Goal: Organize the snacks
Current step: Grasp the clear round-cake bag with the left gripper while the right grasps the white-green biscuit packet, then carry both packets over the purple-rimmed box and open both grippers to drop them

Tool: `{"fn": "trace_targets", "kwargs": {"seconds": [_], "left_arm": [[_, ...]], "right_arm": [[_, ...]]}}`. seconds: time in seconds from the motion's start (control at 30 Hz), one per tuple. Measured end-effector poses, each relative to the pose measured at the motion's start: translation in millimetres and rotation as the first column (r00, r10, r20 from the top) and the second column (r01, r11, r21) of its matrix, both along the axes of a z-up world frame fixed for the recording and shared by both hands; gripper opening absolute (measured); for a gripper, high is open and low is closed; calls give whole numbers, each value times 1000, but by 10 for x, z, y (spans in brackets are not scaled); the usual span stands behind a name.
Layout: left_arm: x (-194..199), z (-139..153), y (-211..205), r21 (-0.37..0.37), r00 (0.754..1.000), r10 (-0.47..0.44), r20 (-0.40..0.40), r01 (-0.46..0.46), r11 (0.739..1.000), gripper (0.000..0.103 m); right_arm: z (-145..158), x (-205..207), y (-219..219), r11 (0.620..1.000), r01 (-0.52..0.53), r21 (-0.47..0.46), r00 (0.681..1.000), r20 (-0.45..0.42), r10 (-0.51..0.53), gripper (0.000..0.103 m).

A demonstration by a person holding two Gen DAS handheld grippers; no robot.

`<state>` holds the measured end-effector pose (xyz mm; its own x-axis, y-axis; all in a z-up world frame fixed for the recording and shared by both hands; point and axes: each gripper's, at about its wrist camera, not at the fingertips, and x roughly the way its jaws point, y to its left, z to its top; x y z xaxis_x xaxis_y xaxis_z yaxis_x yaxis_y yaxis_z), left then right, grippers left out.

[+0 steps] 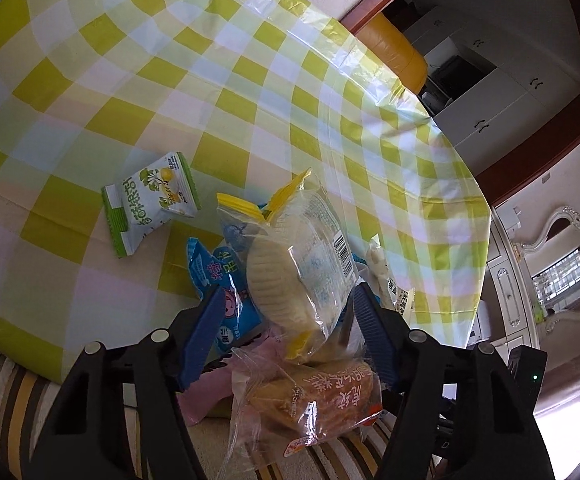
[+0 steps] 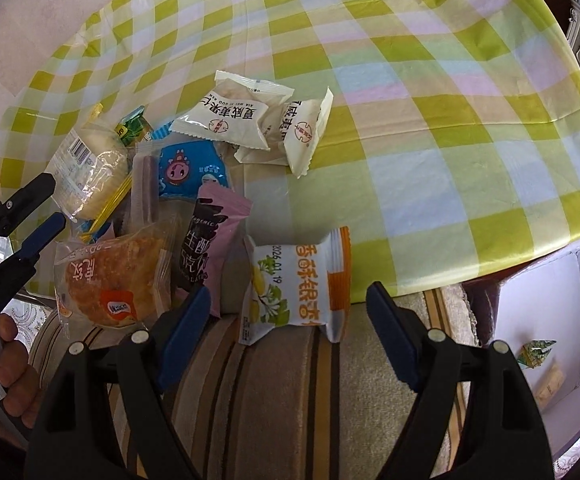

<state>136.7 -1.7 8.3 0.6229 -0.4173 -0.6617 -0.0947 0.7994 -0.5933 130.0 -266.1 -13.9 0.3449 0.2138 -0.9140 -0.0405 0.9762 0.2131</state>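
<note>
In the left wrist view my left gripper [image 1: 290, 320] is open, its blue pads either side of a clear bag of pale rice crackers [image 1: 290, 276] lying on a pile with a blue packet [image 1: 225, 280] and an orange cake packet [image 1: 318, 404]. A green-and-white packet [image 1: 149, 200] lies apart on the checked cloth. In the right wrist view my right gripper [image 2: 290, 320] is open around an orange-and-white packet [image 2: 302, 284] at the table edge. The left gripper also shows there [image 2: 45, 208], beside the cracker bag [image 2: 89, 172]. Two white packets [image 2: 249, 120] lie farther back.
A pink packet [image 2: 209, 248] stands in the pile. A white box [image 2: 550, 320] holding small packets sits lower right, off the table. The yellow-green checked tablecloth [image 2: 410, 120] covers a round table. A striped cushion [image 2: 269, 400] lies below the table edge.
</note>
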Motion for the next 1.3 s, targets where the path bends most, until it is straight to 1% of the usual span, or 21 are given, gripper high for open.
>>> {"fn": "trace_targets", "kwargs": {"seconds": [0.03, 0.1, 0.3, 0.6, 0.77, 0.83, 0.9, 0.93, 0.97, 1.07, 1.1, 1.13, 1.3], "left_arm": [[19, -9, -6, -5, 1000, -3, -2, 3, 1000, 60], [49, -16, -24, -12, 1000, -13, -1, 13, 1000, 58], [111, -67, -48, -38, 1000, -20, -18, 20, 999, 55], [165, -103, -53, -43, 999, -16, -30, 15, 999, 54], [183, -110, -57, -36, 999, -14, -36, 13, 999, 47], [189, -110, -62, -32, 999, -18, -36, 17, 999, 42], [185, -100, -71, -27, 999, -20, -29, 19, 999, 39], [181, -95, -72, -26, 999, -21, -24, 20, 999, 38], [176, -86, -74, -25, 1000, -21, -19, 20, 999, 37], [161, -64, -86, -21, 1000, -25, -6, 25, 999, 35], [157, -52, -91, -20, 1000, -27, 0, 27, 999, 33], [146, -40, -94, -17, 1000, -28, 6, 29, 999, 32], [115, -15, -76, -24, 1000, -18, 20, 19, 1000, 30]], "right_arm": [[-9, 7, 6, 1000, -1, -2, 1000, -1, 1, 80], [-23, 19, 9, 1000, 0, -4, 1000, -3, 0, 80], [-49, 45, 18, 1000, -3, -13, 1000, -4, 3, 80], [-90, 76, 45, 1000, -9, -26, 1000, -8, 8, 80], [-92, 84, 60, 999, -13, -35, 1000, -7, 13, 78], [-86, 83, 68, 999, -12, -52, 1000, -2, 12, 69], [-81, 81, 76, 998, -13, -62, 1000, 2, 13, 65], [-78, 79, 78, 998, -14, -64, 1000, 4, 14, 60], [-76, 78, 79, 998, -12, -67, 1000, 6, 13, 58], [-69, 71, 69, 999, -12, -53, 1000, 12, 12, 51], [-62, 65, 64, 999, -10, -46, 1000, 18, 11, 45], [-49, 56, 58, 999, -10, -40, 1000, 24, 11, 42], [-20, 36, 33, 1000, -4, -29, 999, 40, 5, 39]]}}
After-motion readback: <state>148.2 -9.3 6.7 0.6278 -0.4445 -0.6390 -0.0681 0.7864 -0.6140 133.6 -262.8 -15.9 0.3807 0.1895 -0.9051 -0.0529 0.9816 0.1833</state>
